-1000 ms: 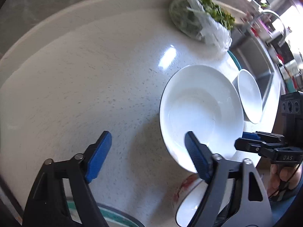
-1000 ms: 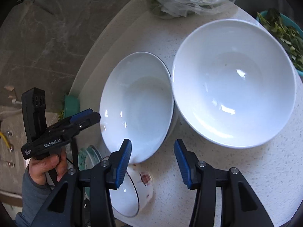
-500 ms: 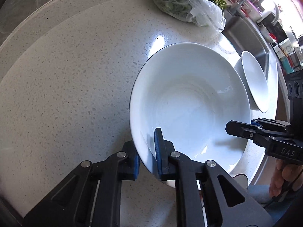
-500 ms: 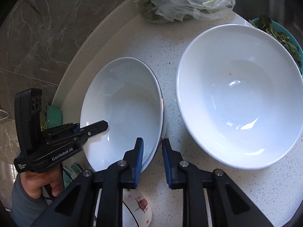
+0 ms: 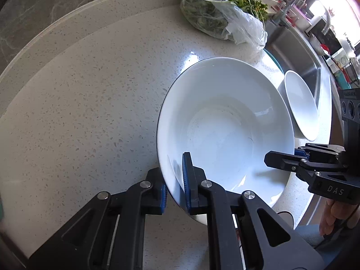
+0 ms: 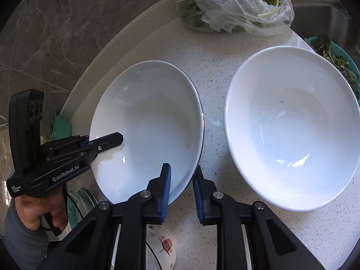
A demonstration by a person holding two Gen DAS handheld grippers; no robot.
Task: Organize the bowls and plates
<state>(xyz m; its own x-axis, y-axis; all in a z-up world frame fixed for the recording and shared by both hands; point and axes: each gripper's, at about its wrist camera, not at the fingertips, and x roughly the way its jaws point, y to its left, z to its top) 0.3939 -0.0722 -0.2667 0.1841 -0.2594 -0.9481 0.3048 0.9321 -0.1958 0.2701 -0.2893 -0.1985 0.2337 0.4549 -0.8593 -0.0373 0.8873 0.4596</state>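
Note:
A white bowl with a thin dark rim (image 5: 225, 123) (image 6: 146, 117) sits on the speckled counter (image 5: 90, 101). My left gripper (image 5: 175, 189) is shut on its near-left rim, one pad inside and one outside. My right gripper (image 6: 182, 186) grips the opposite rim in the same way, with the wall between its pads. Each gripper shows in the other's view, the left gripper (image 6: 108, 140) and the right gripper (image 5: 281, 156). A larger white bowl (image 6: 290, 126) (image 5: 301, 105) stands apart to the right.
A plastic bag of greens (image 6: 236, 6) (image 5: 225, 18) lies at the back, beside a steel sink (image 5: 297, 51). A teal basket of leaves (image 6: 337, 63) sits behind the large bowl. A small patterned bowl (image 6: 162, 245) and green-rimmed plates (image 6: 81, 202) lie below the counter's edge.
Both grippers stood open a second ago and have closed on opposite sides of the dark-rimmed bowl's rim. The gap between that bowl and the larger one has widened.

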